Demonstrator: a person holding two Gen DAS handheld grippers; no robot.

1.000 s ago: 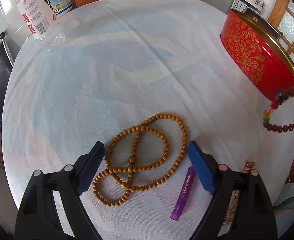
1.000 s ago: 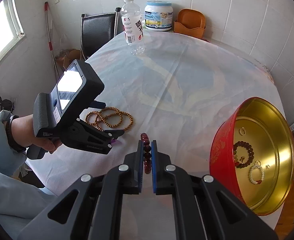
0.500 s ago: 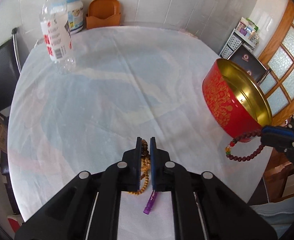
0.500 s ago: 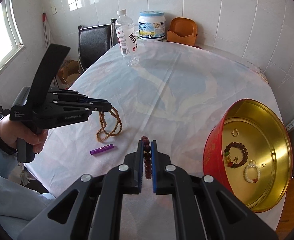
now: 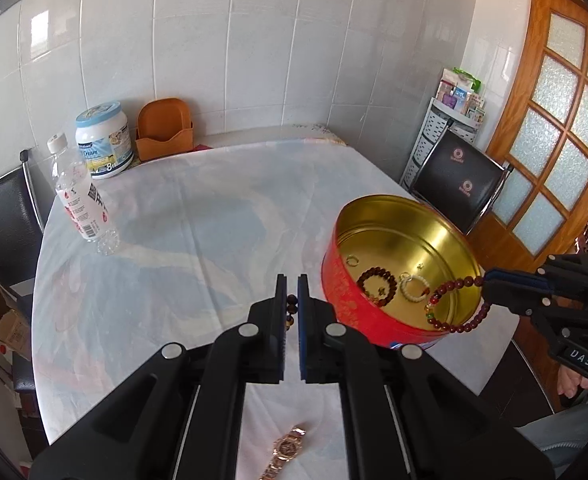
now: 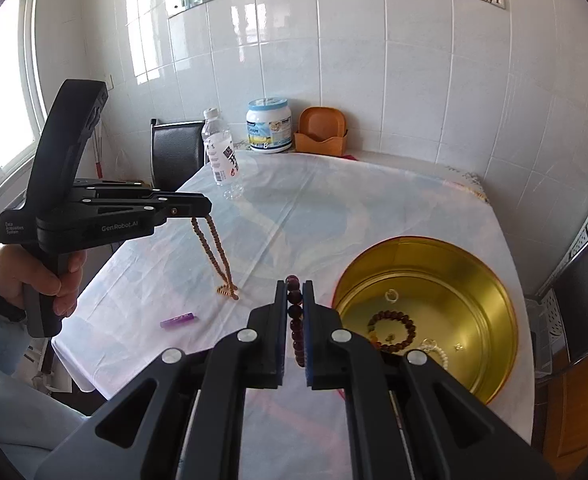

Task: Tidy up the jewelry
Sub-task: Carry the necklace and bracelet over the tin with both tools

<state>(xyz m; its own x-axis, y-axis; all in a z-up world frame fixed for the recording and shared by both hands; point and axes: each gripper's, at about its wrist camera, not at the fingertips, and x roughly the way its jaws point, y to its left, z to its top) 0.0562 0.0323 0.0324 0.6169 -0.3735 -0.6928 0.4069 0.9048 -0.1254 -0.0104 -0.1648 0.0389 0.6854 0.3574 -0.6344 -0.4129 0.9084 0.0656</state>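
Observation:
My left gripper point(image 5: 290, 280) is shut on a tan wooden bead necklace point(image 6: 214, 256), which hangs from it above the table; the lowest beads seem to touch the cloth. My right gripper point(image 6: 294, 284) is shut on a dark red bead bracelet point(image 6: 294, 312). In the left wrist view that bracelet point(image 5: 453, 304) dangles over the near rim of the red tin point(image 5: 345, 304) with a gold inside. Lying in the tin are a dark bead bracelet point(image 5: 375, 284), a white bead bracelet point(image 5: 413, 286) and a small ring point(image 5: 351, 260).
A purple tube point(image 6: 178, 320) and a gold watch point(image 5: 288, 448) lie on the pale tablecloth near me. A water bottle point(image 5: 80, 200), a white jar point(image 5: 104, 140) and an orange holder point(image 5: 165, 130) stand at the far side. Black chairs point(image 5: 459, 180) flank the table.
My left gripper closed on the wooden necklace and lifted it off the cloth. My right gripper rose and carried the red bracelet sideways to the tin's rim.

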